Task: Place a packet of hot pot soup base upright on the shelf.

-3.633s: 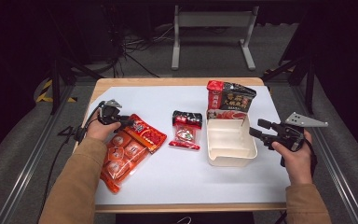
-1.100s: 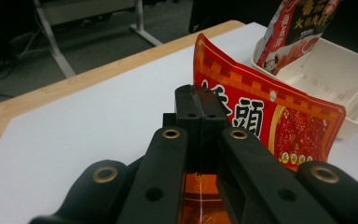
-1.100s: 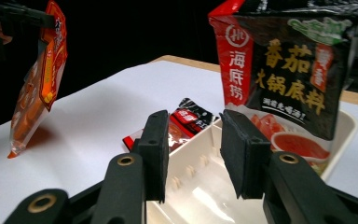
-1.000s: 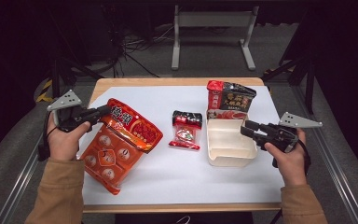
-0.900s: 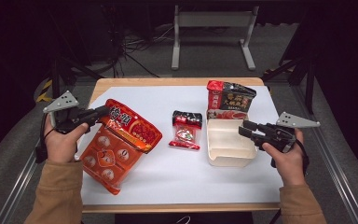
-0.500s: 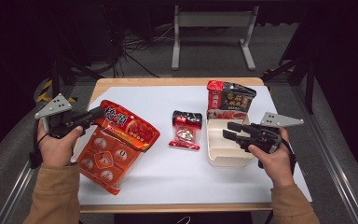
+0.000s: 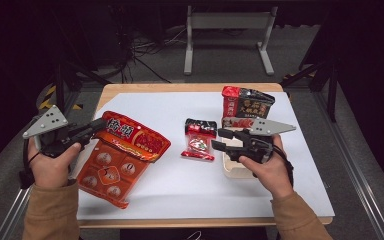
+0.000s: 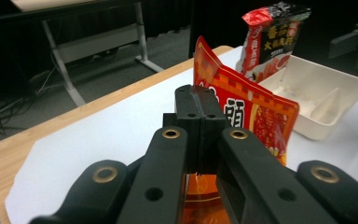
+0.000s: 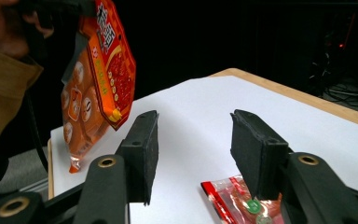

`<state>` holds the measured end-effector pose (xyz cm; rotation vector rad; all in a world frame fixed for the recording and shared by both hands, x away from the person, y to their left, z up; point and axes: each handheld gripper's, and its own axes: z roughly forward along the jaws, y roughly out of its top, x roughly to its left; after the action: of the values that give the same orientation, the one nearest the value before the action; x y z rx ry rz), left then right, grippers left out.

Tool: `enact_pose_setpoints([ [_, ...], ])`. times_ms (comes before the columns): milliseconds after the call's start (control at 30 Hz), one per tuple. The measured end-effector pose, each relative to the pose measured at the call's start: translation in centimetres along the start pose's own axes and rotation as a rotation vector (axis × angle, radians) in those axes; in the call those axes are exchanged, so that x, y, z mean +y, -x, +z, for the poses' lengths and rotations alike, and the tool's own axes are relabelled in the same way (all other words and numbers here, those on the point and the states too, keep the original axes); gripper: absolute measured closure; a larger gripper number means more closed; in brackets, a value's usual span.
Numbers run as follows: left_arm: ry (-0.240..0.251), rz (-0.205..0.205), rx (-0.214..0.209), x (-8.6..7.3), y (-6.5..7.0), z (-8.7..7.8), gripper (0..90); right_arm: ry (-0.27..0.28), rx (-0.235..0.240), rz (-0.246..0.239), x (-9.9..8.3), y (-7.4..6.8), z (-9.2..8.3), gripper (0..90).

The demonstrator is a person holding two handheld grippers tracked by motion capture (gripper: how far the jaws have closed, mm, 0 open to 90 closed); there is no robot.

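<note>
While the left gripper (image 7: 97,127) clamps the orange bag (image 7: 125,157), hiding its edge, the right gripper (image 7: 219,140) has been opening, empty.

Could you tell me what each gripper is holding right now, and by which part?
The left gripper is shut on the large orange-red snack bag, pinching its top edge. The right gripper holds nothing; its jaws have just been opening, with nothing between them.

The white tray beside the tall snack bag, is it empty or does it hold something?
Empty, where visible. In the left gripper view the white tray shows bare inner walls and a divider; its near part is hidden.
</note>
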<state>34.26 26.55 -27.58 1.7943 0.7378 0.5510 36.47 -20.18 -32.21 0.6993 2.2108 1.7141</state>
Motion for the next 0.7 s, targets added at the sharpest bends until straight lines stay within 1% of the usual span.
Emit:
enact_pose_setpoints([
  [67, 0.003, 0.014, -0.011, 0.2, 0.4, -0.3, 90.0, -0.01, 0.018, -0.013, 0.3, -0.4, 0.7, 50.4],
  [133, 0.005, 0.021, -0.017, 0.3, 0.7, -0.5, 90.0, -0.01, 0.025, -0.03, 0.5, -0.8, 1.3, 48.3],
  [267, 0.01, 0.023, -0.026, 0.4, 1.1, -0.7, 90.0, 0.0, 0.063, -0.036, 0.6, -1.5, 2.4, 46.9],
  [300, 0.007, 0.034, -0.027, 0.5, 1.3, -0.8, 90.0, 0.0, 0.07, -0.032, 0.6, -1.7, 2.6, 46.3],
  [367, 0.004, 0.048, -0.03, 0.7, 1.7, -0.9, 90.0, -0.004, 0.08, -0.041, 0.7, -2.0, 3.5, 44.9],
  [500, 0.005, 0.071, -0.055, 1.0, 2.5, -1.0, 90.0, 0.005, 0.104, -0.064, 0.7, -2.7, 4.9, 41.5],
  [567, 0.009, 0.074, -0.061, 1.1, 2.6, -1.0, 90.0, 0.007, 0.114, -0.073, 0.7, -3.1, 5.5, 40.3],
  [700, 0.01, 0.074, -0.073, 1.1, 2.7, -1.1, 90.0, -0.001, 0.127, -0.072, 0.5, -3.5, 6.6, 40.7],
])
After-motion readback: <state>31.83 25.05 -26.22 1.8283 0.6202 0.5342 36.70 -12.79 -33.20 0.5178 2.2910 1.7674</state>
